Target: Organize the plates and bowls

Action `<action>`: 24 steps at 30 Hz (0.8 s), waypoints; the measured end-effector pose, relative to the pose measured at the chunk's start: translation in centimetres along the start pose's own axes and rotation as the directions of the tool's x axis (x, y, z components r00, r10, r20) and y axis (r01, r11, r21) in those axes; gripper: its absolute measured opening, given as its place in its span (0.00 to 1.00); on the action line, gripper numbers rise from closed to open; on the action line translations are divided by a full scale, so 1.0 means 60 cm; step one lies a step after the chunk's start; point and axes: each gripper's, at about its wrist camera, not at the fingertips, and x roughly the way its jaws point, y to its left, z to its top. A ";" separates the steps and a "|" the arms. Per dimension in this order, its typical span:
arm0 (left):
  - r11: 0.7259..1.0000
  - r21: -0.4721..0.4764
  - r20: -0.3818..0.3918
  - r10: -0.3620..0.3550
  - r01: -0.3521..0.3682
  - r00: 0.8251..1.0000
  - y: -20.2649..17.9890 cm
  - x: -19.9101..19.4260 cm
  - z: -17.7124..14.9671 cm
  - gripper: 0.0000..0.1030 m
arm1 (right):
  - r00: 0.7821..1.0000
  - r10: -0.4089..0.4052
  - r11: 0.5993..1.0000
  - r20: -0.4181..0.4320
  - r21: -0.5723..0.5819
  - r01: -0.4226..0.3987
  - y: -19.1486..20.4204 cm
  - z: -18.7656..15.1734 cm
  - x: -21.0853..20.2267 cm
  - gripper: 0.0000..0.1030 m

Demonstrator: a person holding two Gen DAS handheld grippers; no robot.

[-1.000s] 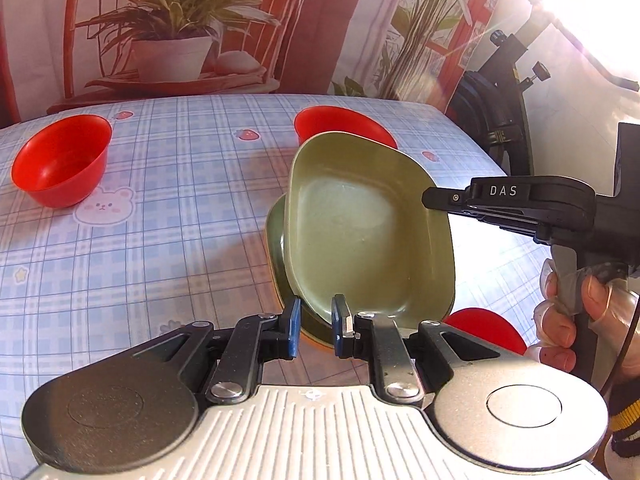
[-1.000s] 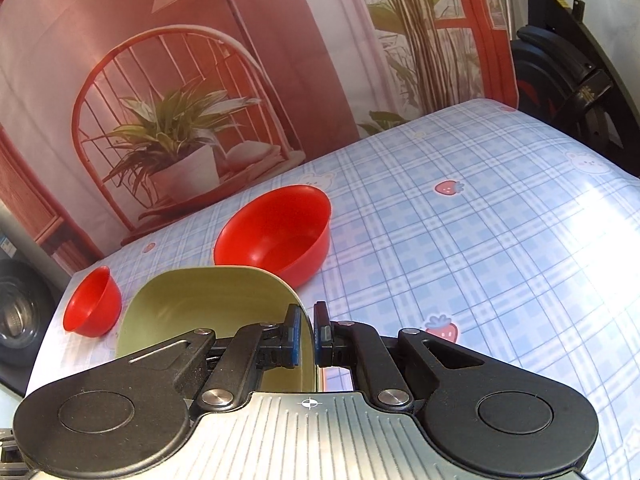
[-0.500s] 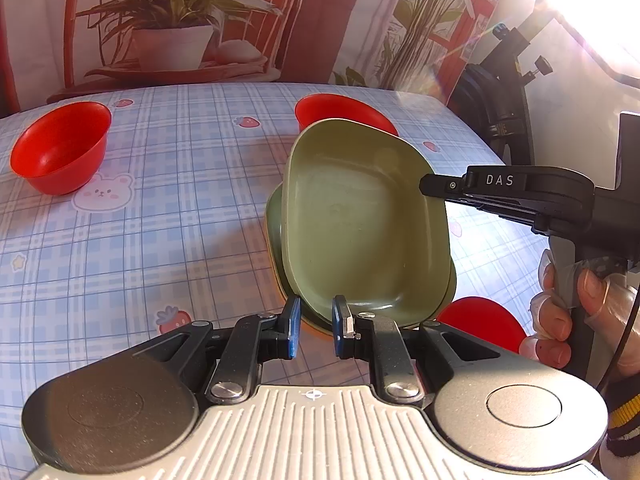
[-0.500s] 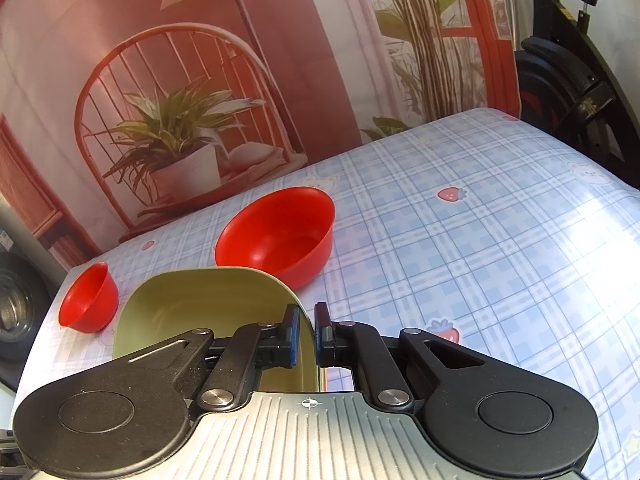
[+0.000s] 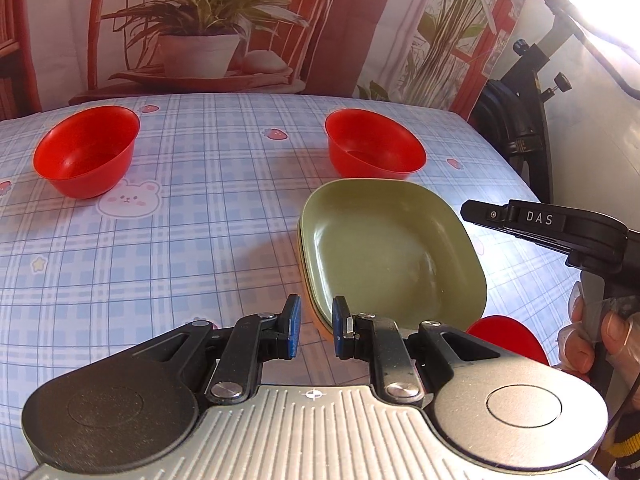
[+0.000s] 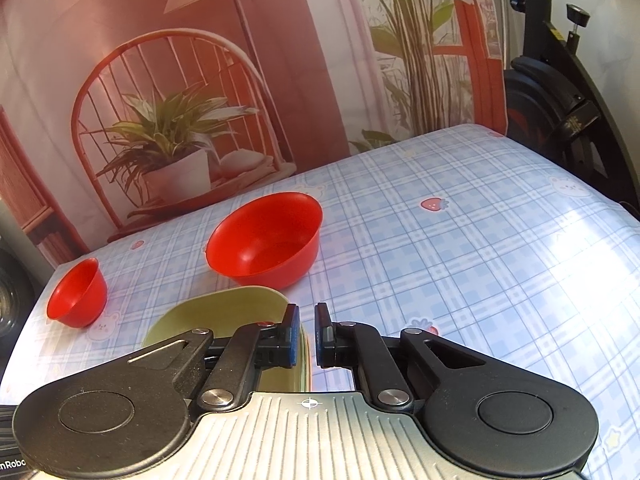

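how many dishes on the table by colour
red bowls: 2, one on the left, one behind the plates
red dish, partly hidden at the near right: 1
green plates in the stack: at least 2
total: at least 5

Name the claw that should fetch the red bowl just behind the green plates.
Right. The round red plastic bowl sits just ahead of the right claw; from the left claw it lies beyond the stacked square green plates. Both must first release the top one.
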 end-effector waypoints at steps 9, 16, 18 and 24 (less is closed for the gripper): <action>1.000 -0.017 0.012 0.008 -0.008 1.000 0.003 -0.007 -0.004 0.17 | 1.000 -0.005 1.000 -0.029 0.007 0.006 0.002 -0.011 0.003 0.05; 1.000 -0.021 0.063 0.016 -0.015 0.998 0.027 -0.035 0.015 0.17 | 0.999 0.037 0.999 -0.015 0.041 -0.036 0.009 0.008 -0.022 0.08; 0.999 -0.018 0.096 0.035 -0.033 0.995 0.048 -0.054 0.029 0.17 | 0.998 0.059 0.998 -0.005 0.036 -0.059 0.021 0.018 -0.029 0.08; 0.992 -0.019 0.187 0.129 -0.128 0.974 0.138 -0.120 0.073 0.17 | 0.993 0.119 0.993 -0.011 -0.010 -0.119 0.086 0.051 -0.016 0.12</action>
